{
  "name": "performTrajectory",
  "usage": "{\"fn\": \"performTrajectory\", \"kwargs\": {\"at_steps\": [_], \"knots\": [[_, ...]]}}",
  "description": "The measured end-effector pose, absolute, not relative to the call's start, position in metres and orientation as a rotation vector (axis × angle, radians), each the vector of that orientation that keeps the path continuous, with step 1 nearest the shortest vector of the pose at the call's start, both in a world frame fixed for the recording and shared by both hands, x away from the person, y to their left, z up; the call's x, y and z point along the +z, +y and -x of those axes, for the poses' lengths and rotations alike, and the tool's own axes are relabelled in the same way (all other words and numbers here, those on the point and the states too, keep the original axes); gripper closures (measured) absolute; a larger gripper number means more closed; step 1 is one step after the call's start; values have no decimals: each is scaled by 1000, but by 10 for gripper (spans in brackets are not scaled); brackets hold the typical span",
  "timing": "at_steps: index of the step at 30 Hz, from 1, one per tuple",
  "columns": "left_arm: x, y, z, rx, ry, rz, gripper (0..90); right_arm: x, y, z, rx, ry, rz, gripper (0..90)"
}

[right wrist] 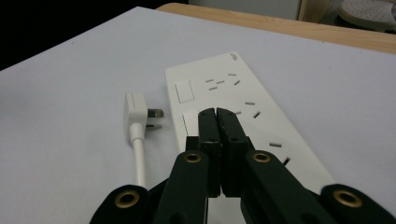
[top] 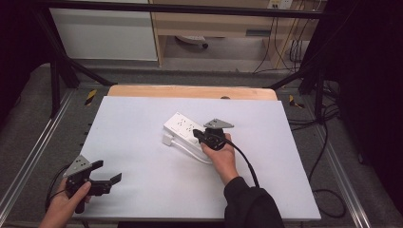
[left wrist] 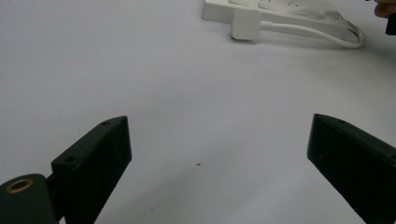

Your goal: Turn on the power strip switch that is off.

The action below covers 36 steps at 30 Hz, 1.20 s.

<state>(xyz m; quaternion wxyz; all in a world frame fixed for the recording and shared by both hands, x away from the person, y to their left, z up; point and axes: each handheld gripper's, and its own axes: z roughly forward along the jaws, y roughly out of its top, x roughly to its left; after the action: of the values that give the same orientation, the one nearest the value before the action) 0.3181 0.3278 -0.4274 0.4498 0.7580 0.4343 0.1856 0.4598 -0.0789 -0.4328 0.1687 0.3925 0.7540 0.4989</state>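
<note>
A white power strip point(top: 183, 125) point(right wrist: 243, 88) lies near the middle of the white table sheet. Its white plug point(top: 167, 140) point(right wrist: 135, 109) rests unplugged beside it, and the white cable point(top: 196, 153) point(right wrist: 139, 163) loops back along the strip. My right gripper point(top: 196, 137) point(right wrist: 217, 112) is shut with nothing between its jaws. Its tips are over the strip's near end, by a rocker switch; whether they touch it I cannot tell. My left gripper point(top: 107, 172) point(left wrist: 219, 126) is held open at the front left, far from the strip point(left wrist: 280, 9), with bare sheet between its jaws.
The white sheet point(top: 142, 199) covers a wooden tabletop whose far edge point(top: 190, 91) shows. Metal frame rails run along both sides. Black cables lie on the floor at the right. The right gripper's own cable point(top: 247, 164) trails back over the sheet.
</note>
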Motion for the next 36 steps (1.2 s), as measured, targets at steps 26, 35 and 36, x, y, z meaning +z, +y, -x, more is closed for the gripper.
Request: {"fn": "performTrajectory", "kwargs": {"at_steps": [26,35,36], "knots": [[-428,328,-318,458,1073,-1877,65,-445,-77,-453,1417,2159,-1142,900],[-428,327,-318,458,1073,-1878,65,-447,-76,-453,1416,2156,-1163,900],[-428,327,-318,458,1073,-1879,65,-447,-77,-453,1413,2157,-1166,900]]}}
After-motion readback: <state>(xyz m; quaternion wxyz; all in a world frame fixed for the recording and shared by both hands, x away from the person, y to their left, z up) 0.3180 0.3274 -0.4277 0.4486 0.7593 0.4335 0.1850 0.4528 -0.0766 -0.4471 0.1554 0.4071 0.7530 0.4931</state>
